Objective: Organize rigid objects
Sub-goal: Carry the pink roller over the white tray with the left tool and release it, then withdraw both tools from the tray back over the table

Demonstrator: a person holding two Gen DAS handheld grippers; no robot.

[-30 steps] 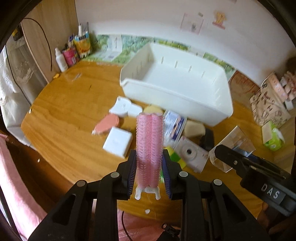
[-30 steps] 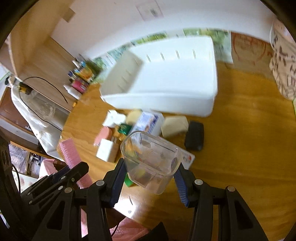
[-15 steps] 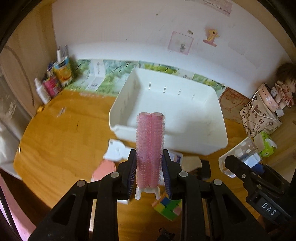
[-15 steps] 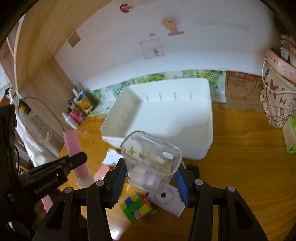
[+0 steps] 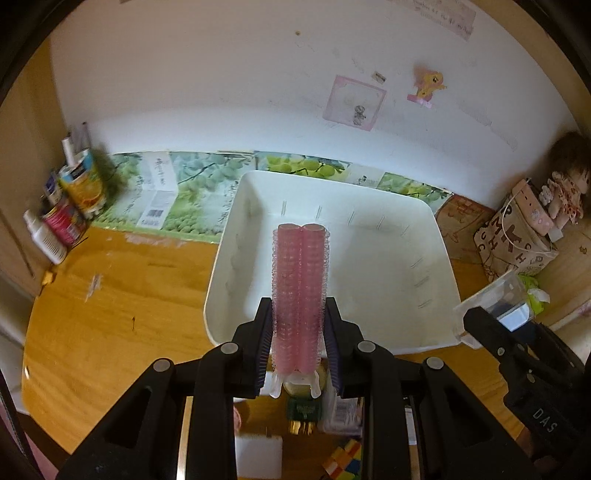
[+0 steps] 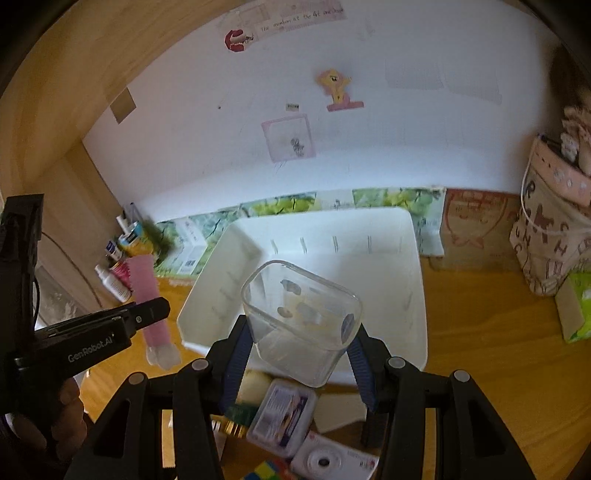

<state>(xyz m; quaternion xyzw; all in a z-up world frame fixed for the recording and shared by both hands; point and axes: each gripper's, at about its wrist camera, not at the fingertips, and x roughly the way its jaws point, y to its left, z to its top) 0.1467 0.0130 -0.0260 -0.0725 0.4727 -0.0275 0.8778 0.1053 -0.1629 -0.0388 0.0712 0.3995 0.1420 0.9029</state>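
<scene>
White bin point(image 5: 439, 236) holds nothing; left tool point(image 5: 298, 347) clamps pink rollers point(image 5: 300, 291), right tool point(image 6: 301, 345) clamps clear tub point(image 6: 301, 321).

White lettering "Gen.Robot.AI" runs along the black body of the left gripper point(image 6: 147, 314), seen at the near left in the right wrist view. "DAS" is printed on the black body of the right gripper point(image 5: 480, 325), at the near right in the left wrist view. A handwritten paper strip point(image 6: 295, 18) high on the far wall begins "The members"; the rest is unclear.
</scene>
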